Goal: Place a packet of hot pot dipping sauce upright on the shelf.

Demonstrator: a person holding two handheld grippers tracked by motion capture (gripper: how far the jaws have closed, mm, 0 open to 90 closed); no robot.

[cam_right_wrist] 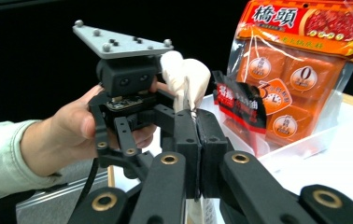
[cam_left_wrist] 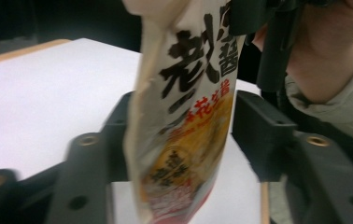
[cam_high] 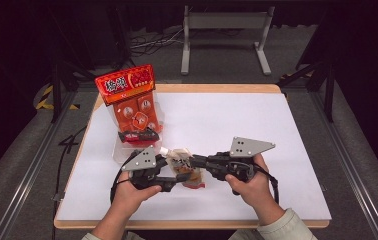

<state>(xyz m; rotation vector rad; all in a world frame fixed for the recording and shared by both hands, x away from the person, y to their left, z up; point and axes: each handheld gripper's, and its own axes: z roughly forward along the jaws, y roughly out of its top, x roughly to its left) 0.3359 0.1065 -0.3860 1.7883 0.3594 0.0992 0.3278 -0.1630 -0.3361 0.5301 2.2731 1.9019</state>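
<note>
A person sat at a white-topped desk [cam_high: 237, 120] with a two-jaw black tool in each hand, forearms coming in from the near edge and the two tools pointing toward each other.

Between them hung a small cream and orange foil sauce packet [cam_high: 186, 167] printed with black characters, just above the desk near its front edge.

The right tool [cam_high: 199, 162] lay level, pointing left, with the right hand [cam_high: 247, 182] wrapped around its body from below. In the right gripper view its jaws were pressed together, pinching the top edge of the packet [cam_right_wrist: 186, 81].

The left tool [cam_high: 172, 181] pointed right, the left hand [cam_high: 134, 192] cupping it from beneath.

In the left gripper view the packet [cam_left_wrist: 188, 121] hung upright between its jaws; the left jaw sat against the packet's side, while a narrow gap showed at the right jaw, so this tool had not yet clamped it.

Behind them, a clear plastic tray [cam_high: 122, 152] held a tall orange and red snack bag [cam_high: 132, 100] standing upright and a small dark red sachet [cam_high: 138, 135].
</note>
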